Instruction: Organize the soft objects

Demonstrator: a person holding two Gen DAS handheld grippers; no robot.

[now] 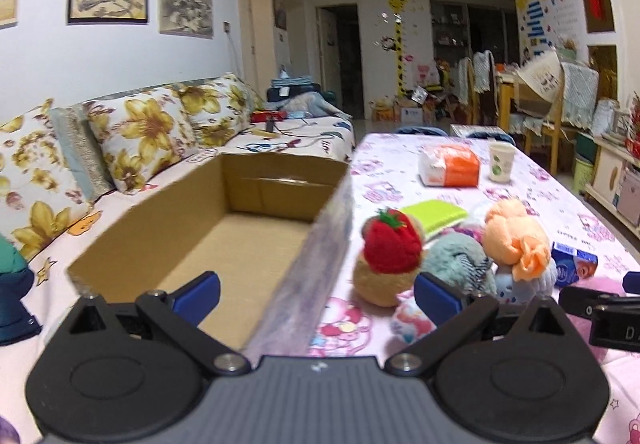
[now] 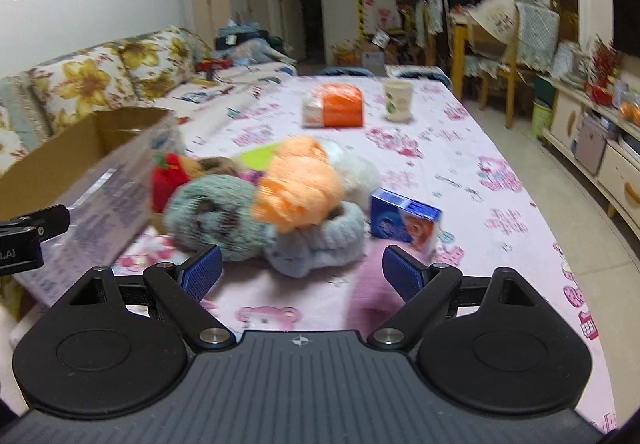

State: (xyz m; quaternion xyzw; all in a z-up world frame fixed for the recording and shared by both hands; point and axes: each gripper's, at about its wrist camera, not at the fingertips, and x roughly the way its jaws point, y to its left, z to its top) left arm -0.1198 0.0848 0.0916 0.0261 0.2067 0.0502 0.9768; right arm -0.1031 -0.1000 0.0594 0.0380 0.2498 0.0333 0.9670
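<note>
A heap of soft toys lies on the pink patterned tablecloth (image 2: 460, 180): a red strawberry plush (image 1: 390, 244) on a tan ball, a grey-green fluffy ring (image 2: 212, 216), an orange plush (image 2: 300, 180), a pale blue fluffy piece (image 2: 320, 244) and a white one (image 2: 356, 172). An open, empty cardboard box (image 1: 224, 236) stands left of the heap. My left gripper (image 1: 316, 298) is open, straddling the box's right wall. My right gripper (image 2: 302, 272) is open just in front of the heap, touching nothing.
A blue carton (image 2: 404, 220) sits right of the heap. Farther back are an orange-and-white packet (image 2: 336, 104), a paper cup (image 2: 396, 100) and a green pad (image 1: 434, 216). A floral sofa (image 1: 140, 132) runs along the left; chairs (image 2: 496, 44) stand at the back right.
</note>
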